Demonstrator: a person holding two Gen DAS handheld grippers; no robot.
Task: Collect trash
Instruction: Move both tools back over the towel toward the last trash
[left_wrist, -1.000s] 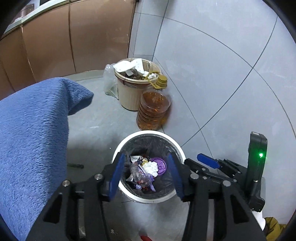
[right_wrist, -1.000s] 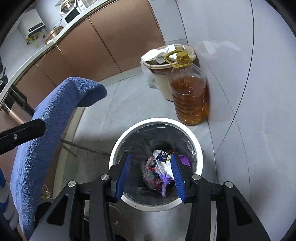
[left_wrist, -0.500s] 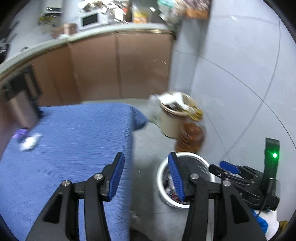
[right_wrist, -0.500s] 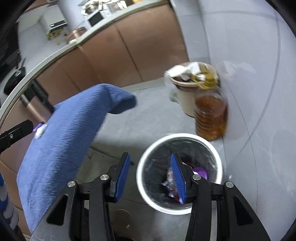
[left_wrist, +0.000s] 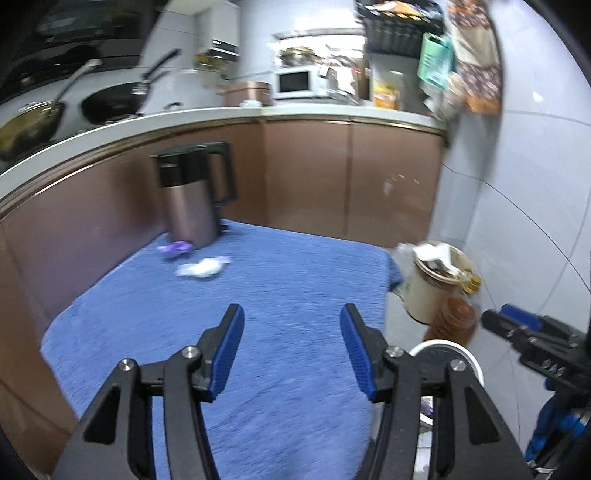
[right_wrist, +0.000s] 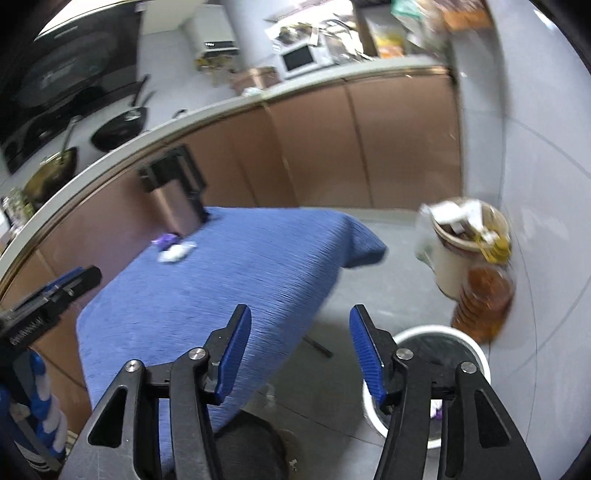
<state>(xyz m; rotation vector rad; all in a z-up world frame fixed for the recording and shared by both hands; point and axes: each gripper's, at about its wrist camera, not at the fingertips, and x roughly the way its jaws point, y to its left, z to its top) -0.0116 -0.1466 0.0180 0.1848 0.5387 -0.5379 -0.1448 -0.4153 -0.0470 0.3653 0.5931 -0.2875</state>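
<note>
A white crumpled wrapper and a purple wrapper lie on the far part of the blue cloth-covered table, next to a metal kettle. They also show in the right wrist view, white and purple. The white trash bin stands on the floor at the right; its rim shows in the left wrist view. My left gripper is open and empty over the near table. My right gripper is open and empty above the table edge and floor.
A beige bin full of rubbish and an oil bottle stand by the tiled wall. Brown cabinets and a counter with pans and a microwave run behind the table. A black table base sits on the floor.
Both grippers have risen and swung left, away from the white bin and toward the blue table. The kettle and the two wrappers have come into view. Both stayed open.
</note>
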